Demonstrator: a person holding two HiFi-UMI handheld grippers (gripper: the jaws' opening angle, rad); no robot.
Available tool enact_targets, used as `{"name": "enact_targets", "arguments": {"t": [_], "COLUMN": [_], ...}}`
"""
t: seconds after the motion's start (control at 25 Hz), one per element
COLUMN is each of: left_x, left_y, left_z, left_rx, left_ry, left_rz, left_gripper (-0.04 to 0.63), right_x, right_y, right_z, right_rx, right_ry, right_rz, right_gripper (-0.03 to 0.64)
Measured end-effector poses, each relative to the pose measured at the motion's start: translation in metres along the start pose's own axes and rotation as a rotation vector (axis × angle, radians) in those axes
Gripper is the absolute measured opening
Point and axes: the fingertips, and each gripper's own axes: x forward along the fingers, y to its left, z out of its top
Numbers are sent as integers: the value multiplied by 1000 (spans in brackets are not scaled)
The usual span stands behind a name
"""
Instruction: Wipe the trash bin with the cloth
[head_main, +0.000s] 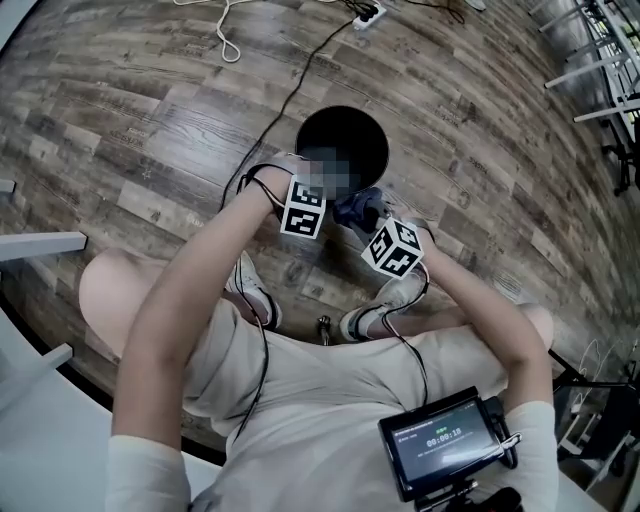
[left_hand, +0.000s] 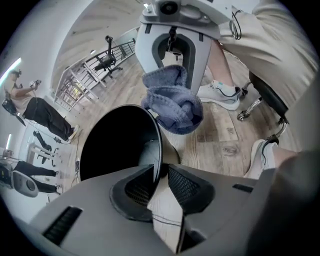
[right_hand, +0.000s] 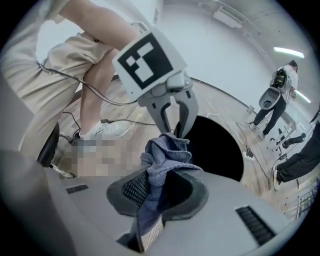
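The black trash bin (head_main: 345, 135) stands open-topped on the wood floor in front of the seated person's feet. In the left gripper view its thin rim (left_hand: 159, 142) runs between the jaws of my left gripper (left_hand: 159, 172). The left pad lies close against the rim, and floor shows through the gap at the right pad. The blue-grey cloth (right_hand: 165, 155) is bunched and pinched in my right gripper (right_hand: 159, 187), held at the near rim of the bin (right_hand: 215, 145), right against the left gripper (right_hand: 175, 131). The same cloth (left_hand: 172, 102) hangs just over the rim.
A black cable (head_main: 290, 100) and a white one (head_main: 228, 40) trail over the floor behind the bin. The person's shoes (head_main: 255, 290) flank a stool caster (head_main: 322, 327). A small screen (head_main: 445, 440) hangs at the person's waist. People (left_hand: 45, 117) stand in the background.
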Motion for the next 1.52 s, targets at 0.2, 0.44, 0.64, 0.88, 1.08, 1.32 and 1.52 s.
{"name": "enact_targets", "arguments": {"t": [0.2, 0.44, 0.64, 0.88, 1.08, 1.32, 1.52], "left_x": [-2, -4, -5, -5, -5, -5, -3], "left_y": [-4, -13, -15, -12, -10, -9, -6], "left_z": [4, 14, 21, 28, 30, 31, 35], "left_rx": [-30, -28, -37, -65, -74, -86, -119], "left_ry": [-18, -63, -98, -130, -137, -136, -134], "left_rz": [-24, -50, -53, -63, -64, -68, -62], "left_gripper": [95, 77, 66, 57, 55, 54, 54], "right_x": [-4, 26, 55, 98, 130, 166, 190], "right_y": [-8, -5, -1, 6, 9, 7, -1], "right_z": [14, -13, -41, -72, -99, -134, -158], "right_rx": [-4, -47, -94, -124, -157, -145, -55], "right_ry": [-35, 21, 80, 145, 197, 272, 319], "right_rz": [-35, -9, 27, 56, 62, 59, 21], "right_gripper": [64, 64, 64, 64, 64, 64, 64]}}
